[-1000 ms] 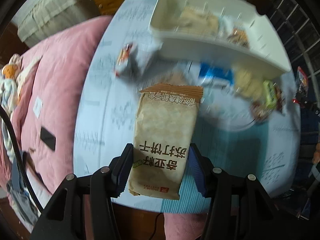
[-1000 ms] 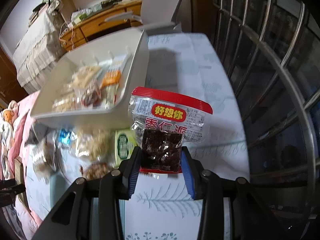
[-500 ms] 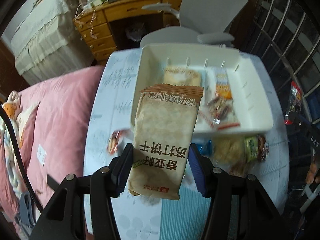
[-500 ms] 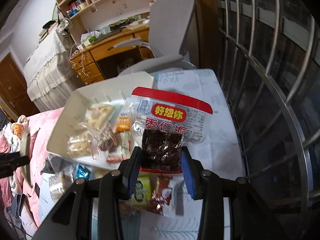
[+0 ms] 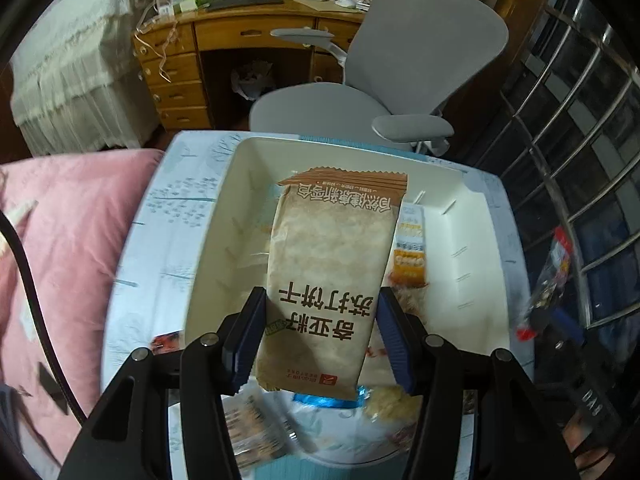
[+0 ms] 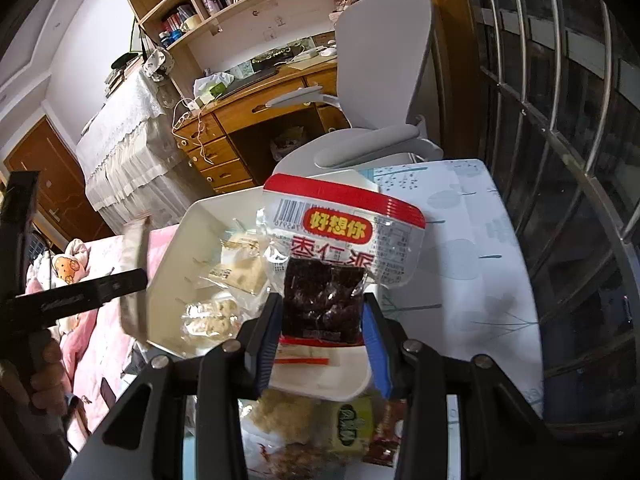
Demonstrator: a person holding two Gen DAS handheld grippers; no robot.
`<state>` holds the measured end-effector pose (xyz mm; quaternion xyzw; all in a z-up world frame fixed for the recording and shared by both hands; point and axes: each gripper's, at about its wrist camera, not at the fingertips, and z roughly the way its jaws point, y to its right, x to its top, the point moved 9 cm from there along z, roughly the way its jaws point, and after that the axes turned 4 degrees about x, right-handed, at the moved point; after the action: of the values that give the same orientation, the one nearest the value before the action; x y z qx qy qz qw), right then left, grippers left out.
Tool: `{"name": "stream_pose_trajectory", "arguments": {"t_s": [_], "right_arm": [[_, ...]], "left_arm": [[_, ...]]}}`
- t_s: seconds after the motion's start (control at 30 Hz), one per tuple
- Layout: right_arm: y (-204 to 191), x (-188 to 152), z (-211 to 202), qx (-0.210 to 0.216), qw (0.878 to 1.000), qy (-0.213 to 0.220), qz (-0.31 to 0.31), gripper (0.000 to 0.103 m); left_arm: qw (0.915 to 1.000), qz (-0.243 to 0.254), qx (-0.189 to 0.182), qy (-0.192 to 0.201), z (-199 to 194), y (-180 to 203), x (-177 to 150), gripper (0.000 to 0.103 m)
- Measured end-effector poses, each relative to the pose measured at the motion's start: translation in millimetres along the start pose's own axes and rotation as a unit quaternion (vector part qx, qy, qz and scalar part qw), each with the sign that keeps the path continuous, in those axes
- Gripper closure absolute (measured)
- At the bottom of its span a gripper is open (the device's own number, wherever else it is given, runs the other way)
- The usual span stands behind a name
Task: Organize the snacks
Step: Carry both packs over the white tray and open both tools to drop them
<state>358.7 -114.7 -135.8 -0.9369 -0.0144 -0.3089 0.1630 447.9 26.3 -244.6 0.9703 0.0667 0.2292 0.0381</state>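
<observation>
since a second ago both grippers have carried over the white bin (image 5: 208, 240): left gripper (image 5: 320, 338) pinching soda cracker pack (image 5: 332, 272), right gripper (image 6: 322, 334) pinching jujube snack bag (image 6: 340, 248), bin at 12 o'clock; release looks next.

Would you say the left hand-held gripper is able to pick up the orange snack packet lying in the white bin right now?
Probably not: the left hand-held gripper is shut on the brown cracker packet, which also overhangs the orange snack packet in the white bin.

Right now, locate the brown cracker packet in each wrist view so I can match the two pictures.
Left wrist: the brown cracker packet fills the centre, clamped in the left gripper over the white bin.
Right wrist: the same packet, blurred and edge-on, at left beside the bin's left wall.
Shared landmark: the grey office chair.
</observation>
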Motion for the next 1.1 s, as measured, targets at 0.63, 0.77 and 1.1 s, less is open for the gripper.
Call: {"name": "stream_pose_trajectory", "arguments": {"t_s": [0.63, 0.77, 1.1], "right_arm": [[10.2, -11.7, 12.6, 0.01, 0.999, -0.02, 0.043, 0.048], [17.0, -21.0, 7.7, 0.009, 0.999, -0.02, 0.043, 0.048], [43.3, -57.3, -3.5, 0.011, 0.999, -0.031, 0.042, 0.042]], "left_arm": [[0.9997, -0.005, -0.023, 0.007, 5.8, 13.9, -22.0, 0.021], [0.9988, 0.003, -0.04, 0.029, -2.3, 27.5, -35.0, 0.02], [0.9948, 0.029, -0.089, 0.042, -16.8, 56.6, -75.2, 0.014]]}}
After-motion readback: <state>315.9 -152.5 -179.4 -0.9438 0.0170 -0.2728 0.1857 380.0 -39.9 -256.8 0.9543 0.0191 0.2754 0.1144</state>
